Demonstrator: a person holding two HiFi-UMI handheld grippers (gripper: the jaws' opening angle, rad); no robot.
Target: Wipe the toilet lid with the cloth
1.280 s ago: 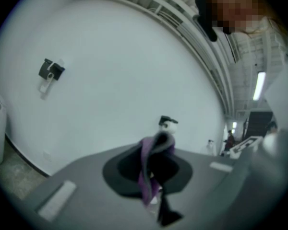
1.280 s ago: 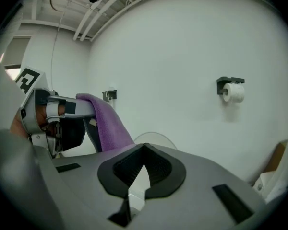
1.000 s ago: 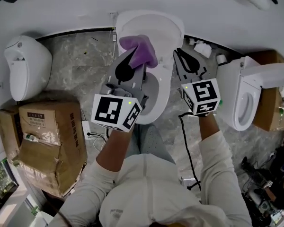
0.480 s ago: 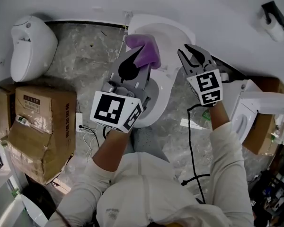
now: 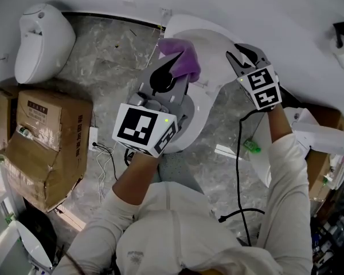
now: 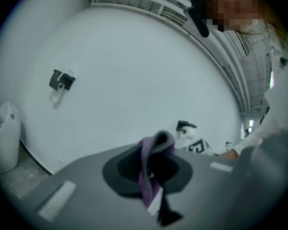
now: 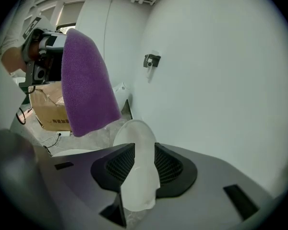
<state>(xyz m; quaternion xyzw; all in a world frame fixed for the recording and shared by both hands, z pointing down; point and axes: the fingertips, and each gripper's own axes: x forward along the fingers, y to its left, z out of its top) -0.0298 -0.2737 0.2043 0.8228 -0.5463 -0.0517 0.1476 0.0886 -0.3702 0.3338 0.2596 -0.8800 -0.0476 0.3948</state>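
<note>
Left gripper (image 5: 171, 76) pinches cloth (image 5: 182, 61); right gripper (image 5: 245, 54), jaws just opened wide, straddles toilet lid (image 5: 215, 37) edge, prob. to steady it.

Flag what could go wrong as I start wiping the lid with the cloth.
The right gripper has just been opening, and the edge of the raised toilet lid sits unclamped in its gap, so the lid might drop or swing once pushed. The left gripper pinches only a fold of the purple cloth; wiping pressure could pull it free.

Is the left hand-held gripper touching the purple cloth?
Touching. In the left gripper view the left hand-held gripper has its jaws shut on the cloth.
</note>
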